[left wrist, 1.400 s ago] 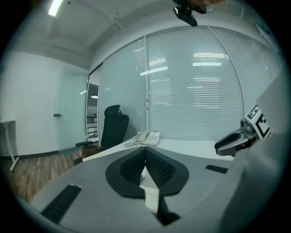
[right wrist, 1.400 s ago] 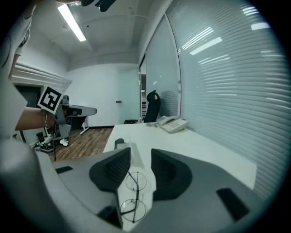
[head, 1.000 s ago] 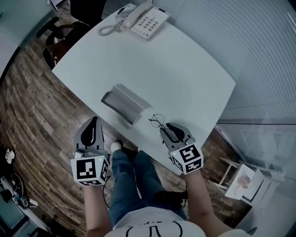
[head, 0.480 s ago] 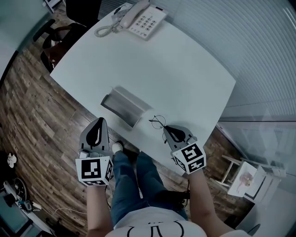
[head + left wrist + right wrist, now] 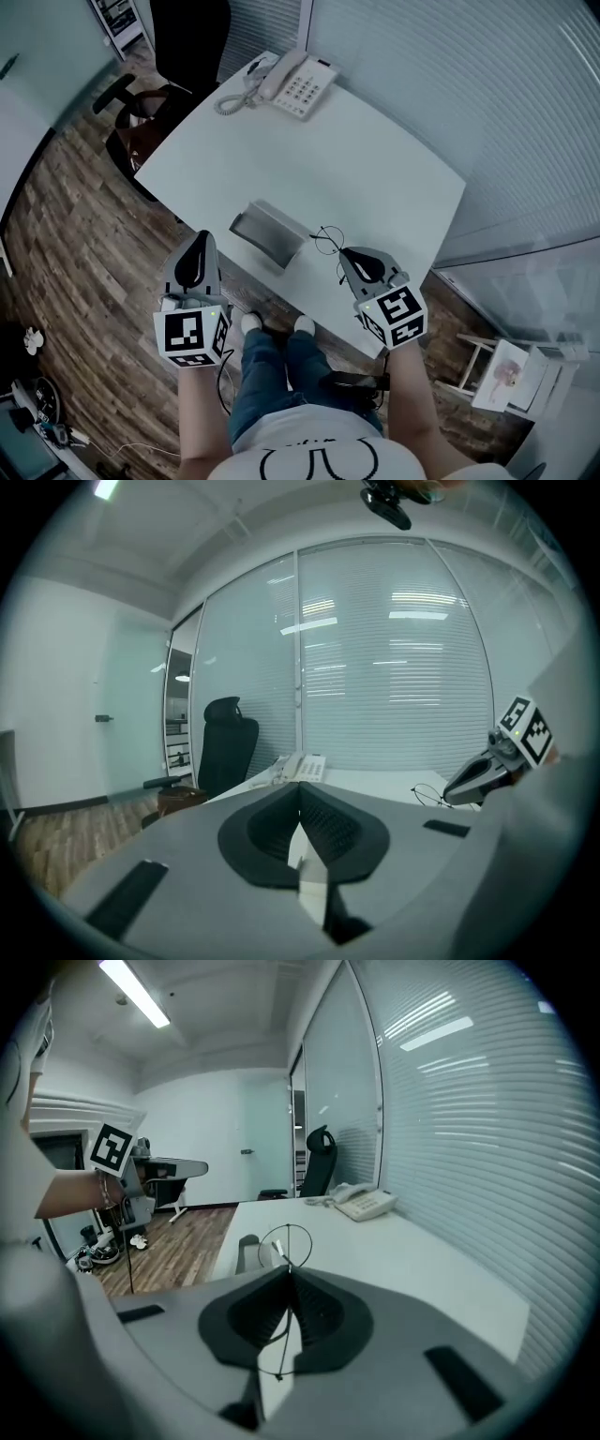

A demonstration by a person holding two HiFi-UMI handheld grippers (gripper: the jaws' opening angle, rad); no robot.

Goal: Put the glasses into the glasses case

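– Now that the glasses [image 5: 286,1244] are pinched in the right tool [image 5: 349,255], what is different from a second ago?

– A second ago that tool's jaws stood apart around the frame, which lay on the tabletop [image 5: 394,178] at its near edge. They have since closed. In the right gripper view the pads meet on the thin wire frame, one round lens stands up past the tips and a temple hangs down between the jaws.

– Are the glasses off the surface?

– I judge so. The tool has come up, and the frame seems to hang from its tip rather than rest flat, though the head view is too small to be sure.

– And the glasses case [image 5: 270,234]?

– It hasn't been touched. It lies on the tabletop just left of the glasses, near the same near edge, and it looks open at the top.

– What about the left tool [image 5: 200,239]?

– Its jaws are together with nothing between them. It has risen too, and it hovers off the near-left edge, over the floor, close to the case but not touching it.

– So where does that leave the task?

– The pickup looks done. What remains is a short carry left to the case and lowering the frame in. The grip is on very little wire, so the glasses could swing or slip, and the dangling temple could catch on the case wall.
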